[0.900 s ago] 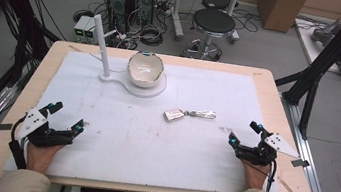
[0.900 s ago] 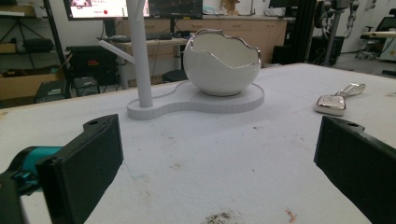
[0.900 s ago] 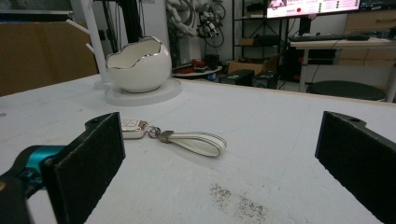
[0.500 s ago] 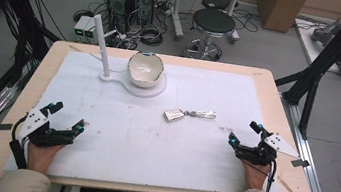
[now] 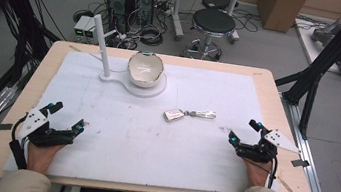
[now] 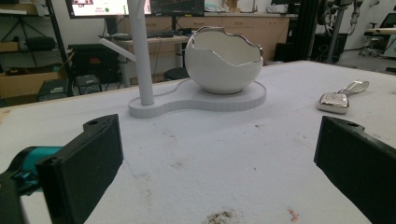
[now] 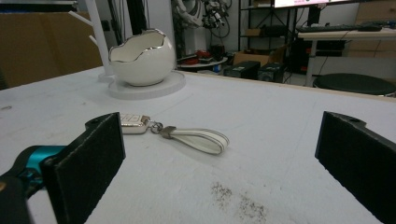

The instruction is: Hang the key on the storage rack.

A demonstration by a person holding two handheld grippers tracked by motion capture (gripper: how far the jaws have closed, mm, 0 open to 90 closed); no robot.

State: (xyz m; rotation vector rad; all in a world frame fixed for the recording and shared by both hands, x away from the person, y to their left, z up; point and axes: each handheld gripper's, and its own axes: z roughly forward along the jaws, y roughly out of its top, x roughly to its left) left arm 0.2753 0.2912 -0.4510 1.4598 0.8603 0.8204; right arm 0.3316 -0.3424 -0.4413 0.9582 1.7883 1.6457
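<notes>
Your left gripper point(image 5: 65, 117) sits at the near left of the white mat point(image 5: 117, 139), jaws spread wide, nothing between them. In the left gripper view it looks toward the white stand point(image 6: 198, 99) with its upright post point(image 6: 141, 51) and the eggshell-shaped bowl point(image 6: 223, 63) on the round pad; that stand is at the far left-centre of the table point(image 5: 13, 119), well apart from both hands.

The key fob point(image 5: 174, 115) with its white strap loop point(image 5: 203, 114) lies flat mid-mat, right of centre, near the stand but not touching it, untouched by either gripper.

Your right gripper point(image 5: 243, 132) rests at the near right, jaws also spread, empty. In the right gripper view the strap point(image 7: 198, 138) lies just ahead, between the jaws' line of sight, fob body partly behind the left jaw.

Step looks like the start: nothing grasped yet. The right hand is nearer the fob, so the next move probably calls for you to reach forward and left, come down low over the strap or fob and pinch it. The fob is thin and flat, so get the pads right down to the mat.
</notes>
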